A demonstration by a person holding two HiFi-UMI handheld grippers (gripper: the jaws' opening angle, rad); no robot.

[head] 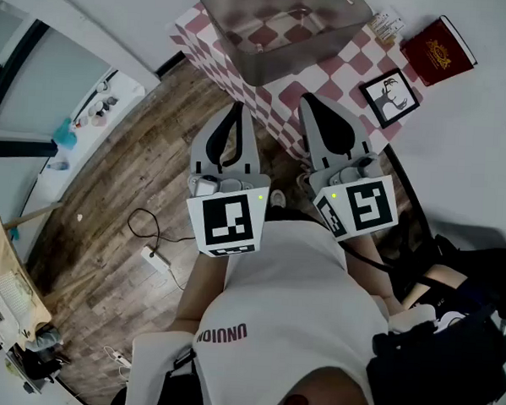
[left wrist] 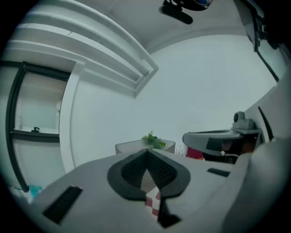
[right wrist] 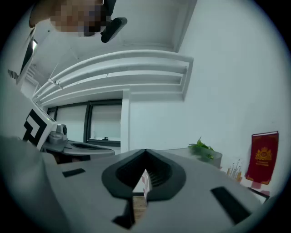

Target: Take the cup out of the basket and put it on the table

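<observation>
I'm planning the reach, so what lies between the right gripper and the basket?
Only a bare strip of checkered tablecloth separates the right gripper from the basket; the head view shows it.

We wear a white T-shirt (head: 290, 301) with dark red lettering (head: 222, 333). Our left tool (head: 237, 112) and right tool (head: 313, 101) are grey with black pads (left wrist: 136, 170), each bearing a black-and-white marker cube (head: 228, 221).

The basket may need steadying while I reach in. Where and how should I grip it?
Probably the near rim of the basket, coming from the front and above, with one jaw inside and one outside. It is open-topped with upright walls, and that wall faces you.
</observation>
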